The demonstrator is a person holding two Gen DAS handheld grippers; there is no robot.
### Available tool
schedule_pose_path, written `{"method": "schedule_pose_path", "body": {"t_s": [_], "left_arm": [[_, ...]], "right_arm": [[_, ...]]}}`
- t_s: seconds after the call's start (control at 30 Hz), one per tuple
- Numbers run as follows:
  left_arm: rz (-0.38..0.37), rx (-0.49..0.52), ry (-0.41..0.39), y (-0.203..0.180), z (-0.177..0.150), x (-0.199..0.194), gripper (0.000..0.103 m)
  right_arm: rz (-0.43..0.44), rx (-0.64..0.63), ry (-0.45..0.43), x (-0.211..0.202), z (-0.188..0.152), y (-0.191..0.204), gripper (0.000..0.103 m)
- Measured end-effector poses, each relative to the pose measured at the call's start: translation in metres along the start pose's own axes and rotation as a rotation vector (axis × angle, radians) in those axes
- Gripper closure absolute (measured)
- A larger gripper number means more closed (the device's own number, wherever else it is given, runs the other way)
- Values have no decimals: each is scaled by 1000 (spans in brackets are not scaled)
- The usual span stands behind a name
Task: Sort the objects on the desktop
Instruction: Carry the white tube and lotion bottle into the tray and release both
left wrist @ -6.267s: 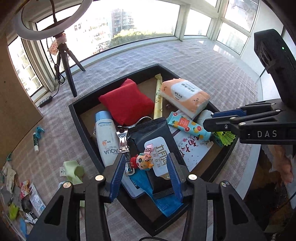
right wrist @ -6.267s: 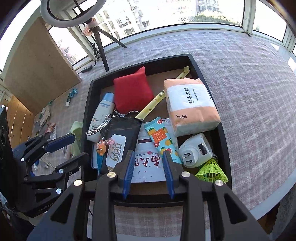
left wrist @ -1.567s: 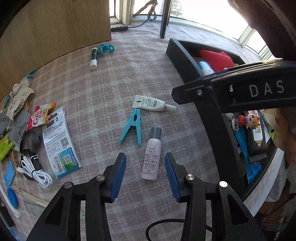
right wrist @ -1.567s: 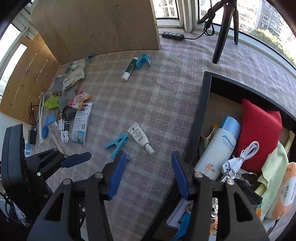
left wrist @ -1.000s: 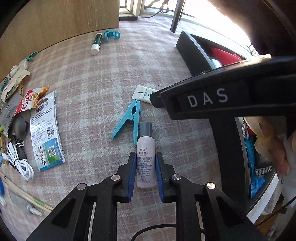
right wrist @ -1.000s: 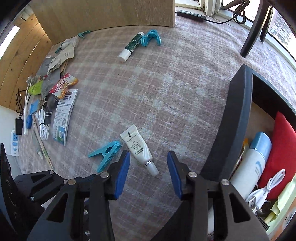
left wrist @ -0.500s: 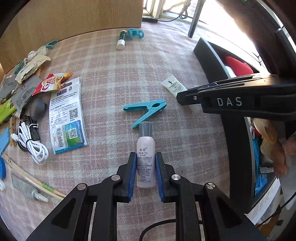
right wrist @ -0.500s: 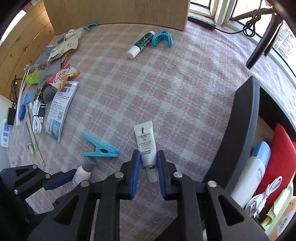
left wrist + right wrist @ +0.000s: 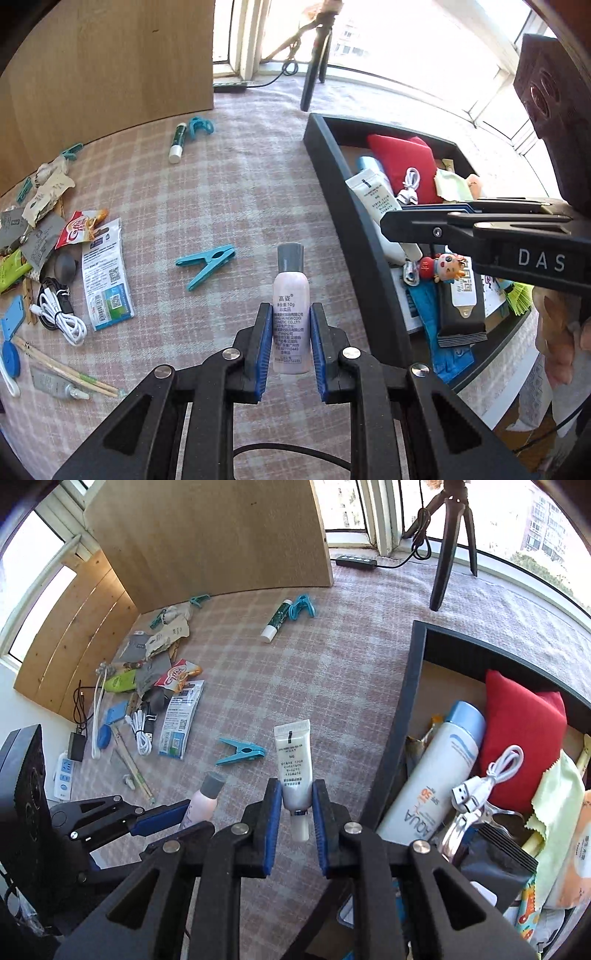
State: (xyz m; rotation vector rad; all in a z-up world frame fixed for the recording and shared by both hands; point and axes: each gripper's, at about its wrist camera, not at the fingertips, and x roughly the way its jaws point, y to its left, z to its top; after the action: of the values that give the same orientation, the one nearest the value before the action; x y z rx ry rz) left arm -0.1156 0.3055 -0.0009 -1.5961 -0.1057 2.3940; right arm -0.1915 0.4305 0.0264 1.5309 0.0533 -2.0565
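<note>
Now your tube (image 9: 293, 764) sits clamped in the right gripper (image 9: 294, 821), cap toward you, long axis running along the fingers. The tray (image 9: 402, 716) lies just to its right, nearer this hand. Your left gripper (image 9: 290, 343) grips the bottle (image 9: 291, 306) lengthwise too, clear of the cloth, tray further right.

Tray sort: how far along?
Done: the tray already holds a sunscreen bottle, a red pouch and more. In hand: left tongs grip a small bottle, right tongs a white tube. Left: a clothes peg, a glue stick and a pile of clutter on the cloth.
</note>
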Motion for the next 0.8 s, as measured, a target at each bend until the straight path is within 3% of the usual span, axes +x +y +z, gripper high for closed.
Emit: {"method": "schedule_pose_path", "body": {"t_s": [0.27, 0.5, 0.53, 0.6, 0.67, 0.8], "left_arm": [[-91, 172, 16, -94, 11, 18, 84], [-122, 274, 38, -143, 7, 30, 84], [-120, 279, 41, -146, 7, 31, 77], [-121, 271, 33, -148, 8, 29, 61], [-111, 266, 22, -147, 8, 28, 61], [-97, 257, 20, -142, 8, 27, 61]], "right_arm": [[-97, 157, -60, -47, -62, -67, 86], [-180, 263, -65, -70, -103, -118, 86], [-183, 267, -63, -71, -107, -120, 85], [-199, 289, -67, -73, -111, -126, 78], [-206, 311, -83, -76, -115, -129, 49], [-209, 323, -110, -83, -120, -130, 47]]}}
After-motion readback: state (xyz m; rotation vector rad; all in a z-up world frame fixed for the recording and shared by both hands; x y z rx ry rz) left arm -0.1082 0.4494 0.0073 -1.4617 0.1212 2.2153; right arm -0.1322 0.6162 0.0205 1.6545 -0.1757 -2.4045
